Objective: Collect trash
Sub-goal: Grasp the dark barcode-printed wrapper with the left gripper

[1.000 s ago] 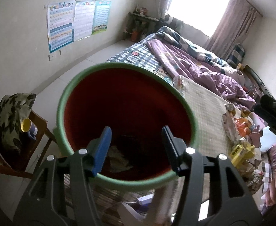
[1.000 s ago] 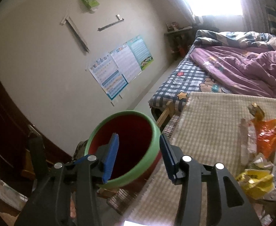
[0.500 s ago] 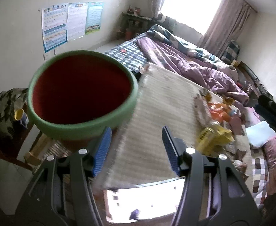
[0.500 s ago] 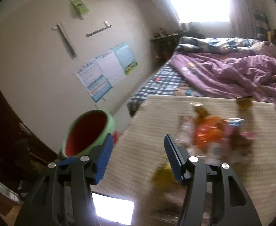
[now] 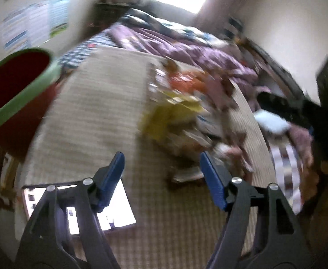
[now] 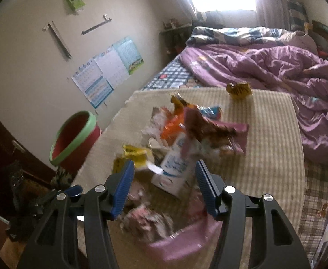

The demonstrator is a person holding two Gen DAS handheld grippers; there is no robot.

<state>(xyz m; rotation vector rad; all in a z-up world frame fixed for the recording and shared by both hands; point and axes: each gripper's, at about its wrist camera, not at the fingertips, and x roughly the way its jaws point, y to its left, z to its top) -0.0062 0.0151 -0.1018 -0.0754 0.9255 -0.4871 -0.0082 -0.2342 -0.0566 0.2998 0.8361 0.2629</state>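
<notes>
A red bin with a green rim (image 6: 74, 139) stands off the left edge of a checked beige mat (image 6: 264, 134); it also fills the left side of the blurred left wrist view (image 5: 13, 85). On the mat lies a trash pile (image 5: 186, 112): a white carton (image 6: 175, 168), a yellow wrapper (image 6: 134, 157), an orange wrapper (image 6: 172, 127) and pink wrappers (image 6: 231, 134). My right gripper (image 6: 164, 170) hangs open just above the carton, its pads clear of it. My left gripper (image 5: 161, 159) is over bare mat short of the pile; its jaws are opening and nothing is between them.
A lit screen (image 5: 119, 208) lies on the mat under my left gripper. A lone yellow wrapper (image 6: 239, 90) sits at the mat's far edge. Beyond is a bed with a purple quilt (image 6: 264, 67). Posters (image 6: 108, 69) hang on the left wall.
Both grippers swung right, from over the bin to the trash pile, so the bin slid to the left of each view. Both pairs of jaws stand wider than before.
</notes>
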